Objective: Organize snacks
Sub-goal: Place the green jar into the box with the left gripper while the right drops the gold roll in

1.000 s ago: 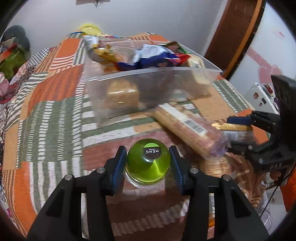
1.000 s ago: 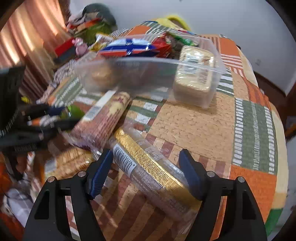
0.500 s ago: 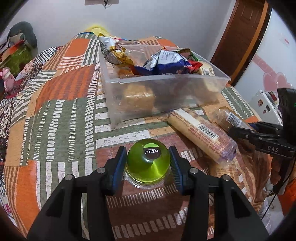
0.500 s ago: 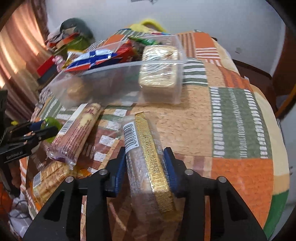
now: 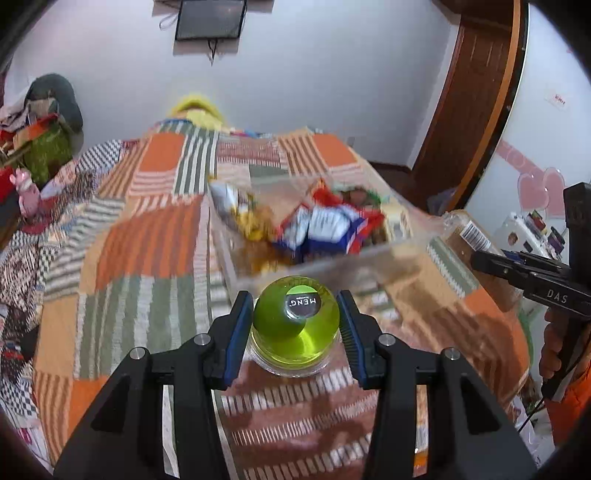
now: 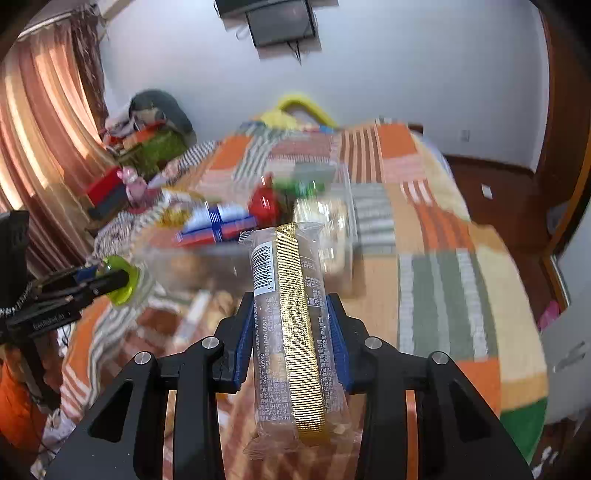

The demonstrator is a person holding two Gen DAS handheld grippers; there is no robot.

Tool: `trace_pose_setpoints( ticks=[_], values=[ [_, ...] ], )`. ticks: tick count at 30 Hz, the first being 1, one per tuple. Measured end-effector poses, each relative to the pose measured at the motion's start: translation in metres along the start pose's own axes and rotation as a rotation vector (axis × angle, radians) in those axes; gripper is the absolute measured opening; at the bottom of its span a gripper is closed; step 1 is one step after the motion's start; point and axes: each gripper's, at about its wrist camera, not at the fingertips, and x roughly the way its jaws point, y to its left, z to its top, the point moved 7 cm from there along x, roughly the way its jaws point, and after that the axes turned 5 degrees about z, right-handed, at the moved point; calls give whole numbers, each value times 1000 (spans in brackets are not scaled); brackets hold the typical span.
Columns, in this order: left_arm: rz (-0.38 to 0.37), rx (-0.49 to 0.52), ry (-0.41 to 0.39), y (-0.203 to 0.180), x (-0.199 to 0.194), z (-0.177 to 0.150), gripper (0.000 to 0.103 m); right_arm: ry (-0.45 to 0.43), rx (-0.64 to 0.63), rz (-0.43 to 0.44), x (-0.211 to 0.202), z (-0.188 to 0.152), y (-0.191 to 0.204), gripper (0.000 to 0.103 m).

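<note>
Patchwork bedspread (image 5: 147, 236) carries a clear bin (image 5: 369, 254) of snacks. Left gripper (image 5: 295, 321) pinches a green jelly cup (image 5: 295, 325); right gripper (image 6: 290, 332) clamps a gold-striped biscuit pack (image 6: 291, 314). Both carried items seem bound for the bin: next, lower and release inside.

place: home bedroom
surface: bed with patchwork quilt (image 5: 147, 229), orange/green/striped
far wall: wall-mounted TV (image 5: 210, 18), cable hanging
left: pinkish-brown curtains (image 6: 40, 140), pile of clothes and toys (image 6: 147, 136)
right: brown wooden door (image 5: 476, 103)
floor: dark wood (image 6: 491, 206)
</note>
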Motion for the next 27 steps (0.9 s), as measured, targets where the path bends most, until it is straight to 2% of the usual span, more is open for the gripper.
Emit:
trace_pose_setpoints(
  ticks=[4,9,20,27],
  values=[
    [11,-3,-32,2,4,21,46,-55,-17,-6,5,25,6,34],
    [25,-16,-30,10,22,37,46,-78,-14,2,28,53,11,34],
    [26,-53,7,27,66,49,46,-18,-55,25,99,82,34,34],
    [37,-18,5,22,75,50,46,8,-75,4,113,79,31,34]
  ],
)
